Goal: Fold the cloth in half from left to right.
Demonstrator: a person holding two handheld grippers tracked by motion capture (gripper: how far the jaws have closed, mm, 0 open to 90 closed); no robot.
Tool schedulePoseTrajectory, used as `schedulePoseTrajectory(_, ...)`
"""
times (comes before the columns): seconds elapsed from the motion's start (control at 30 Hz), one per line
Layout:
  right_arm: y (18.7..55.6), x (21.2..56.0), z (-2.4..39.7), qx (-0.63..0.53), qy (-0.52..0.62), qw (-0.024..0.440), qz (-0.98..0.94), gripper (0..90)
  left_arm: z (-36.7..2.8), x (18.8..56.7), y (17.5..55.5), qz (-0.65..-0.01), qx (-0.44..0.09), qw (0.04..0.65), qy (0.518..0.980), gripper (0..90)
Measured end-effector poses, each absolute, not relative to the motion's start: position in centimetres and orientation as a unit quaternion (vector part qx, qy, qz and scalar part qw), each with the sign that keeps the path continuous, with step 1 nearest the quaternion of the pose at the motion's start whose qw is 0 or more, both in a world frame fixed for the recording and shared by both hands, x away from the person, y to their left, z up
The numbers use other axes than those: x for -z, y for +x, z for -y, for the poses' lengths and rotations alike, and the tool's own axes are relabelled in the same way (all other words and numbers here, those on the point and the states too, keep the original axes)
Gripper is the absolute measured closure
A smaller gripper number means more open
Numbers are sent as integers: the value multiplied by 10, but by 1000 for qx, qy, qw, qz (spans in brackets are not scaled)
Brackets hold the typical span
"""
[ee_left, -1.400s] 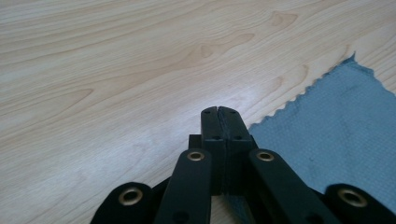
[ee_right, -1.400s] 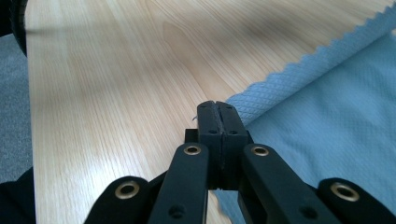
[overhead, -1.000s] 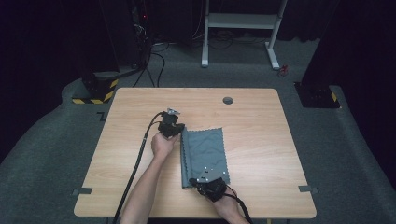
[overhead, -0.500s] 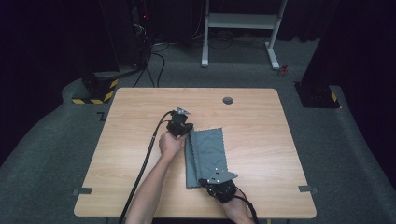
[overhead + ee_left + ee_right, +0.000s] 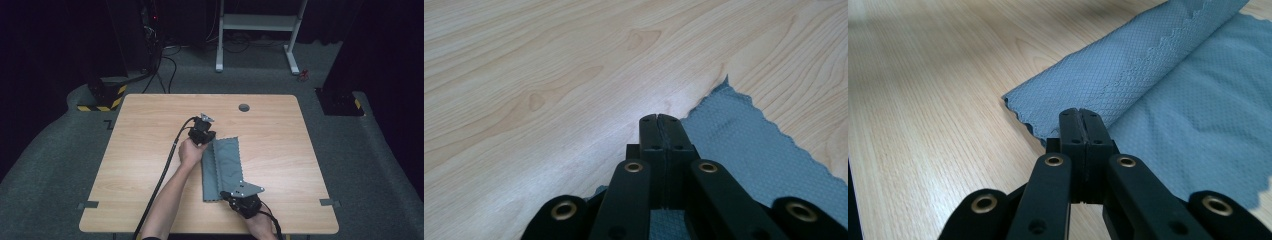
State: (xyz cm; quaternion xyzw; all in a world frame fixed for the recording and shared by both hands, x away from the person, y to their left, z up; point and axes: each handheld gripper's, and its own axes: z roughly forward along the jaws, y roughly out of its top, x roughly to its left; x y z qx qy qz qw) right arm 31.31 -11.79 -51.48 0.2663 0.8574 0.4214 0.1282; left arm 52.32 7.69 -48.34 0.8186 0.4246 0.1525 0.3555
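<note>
A grey-blue cloth with scalloped edges lies on the wooden table, its left side folded over onto the rest. My left gripper sits at the cloth's far left corner, jaws pressed together with cloth under them. My right gripper is at the near end, jaws likewise together. In the left gripper view the shut left gripper rests over the cloth. In the right gripper view the shut right gripper meets the folded layer of the cloth near its wavy edge.
A round cable hole sits near the table's far edge. The left gripper's black cable trails down beside the forearm. Bare wood lies left and right of the cloth. A white frame and dark equipment stand on the floor beyond.
Both grippers have moved to the right with the cloth's left edge, folding it over. The cloth now looks narrower than a second ago.
</note>
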Motion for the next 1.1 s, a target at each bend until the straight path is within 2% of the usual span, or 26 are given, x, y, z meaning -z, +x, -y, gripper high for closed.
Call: schedulePoseTrajectory(1.1, 310, 519, 158, -418, 316, 138, -841, 900, -25, 490, 531, -406, -146, 361, 827, 898)
